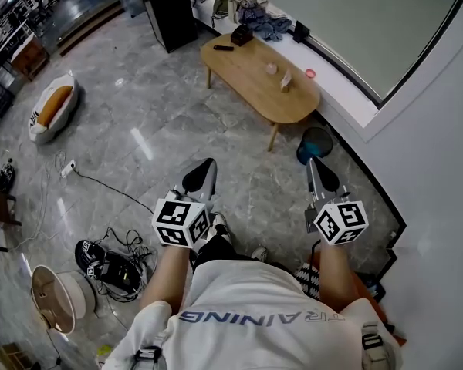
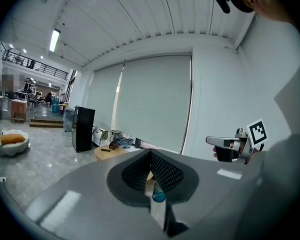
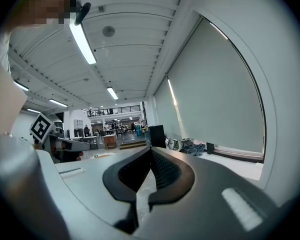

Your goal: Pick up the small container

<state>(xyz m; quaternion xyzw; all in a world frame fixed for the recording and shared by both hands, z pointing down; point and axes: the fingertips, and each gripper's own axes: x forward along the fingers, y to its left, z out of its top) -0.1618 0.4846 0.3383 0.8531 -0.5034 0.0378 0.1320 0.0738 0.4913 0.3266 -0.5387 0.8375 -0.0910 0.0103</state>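
A small pink container point(image 1: 272, 68) stands on the oval wooden table point(image 1: 247, 79) far ahead, next to a small beige box point(image 1: 285, 82). A pink lid point(image 1: 310, 74) lies near the table's right edge. Both grippers are held side by side over the floor, well short of the table. My left gripper point(image 1: 208, 163) has its jaws shut with nothing between them, and its own view shows the tips point(image 2: 150, 152) meeting. My right gripper point(image 1: 315, 163) is also shut and empty, its tips point(image 3: 151, 151) together. Each gripper appears in the other's view: right gripper point(image 2: 225, 143), left gripper point(image 3: 65, 145).
A blue bin point(image 1: 315, 143) stands on the floor at the table's near end. A dark box point(image 1: 241, 35) and a black remote point(image 1: 224, 48) lie on the table's far end. A black cabinet point(image 1: 170, 10), a pet bed point(image 1: 52, 106) and floor cables point(image 1: 108, 264) are on the left.
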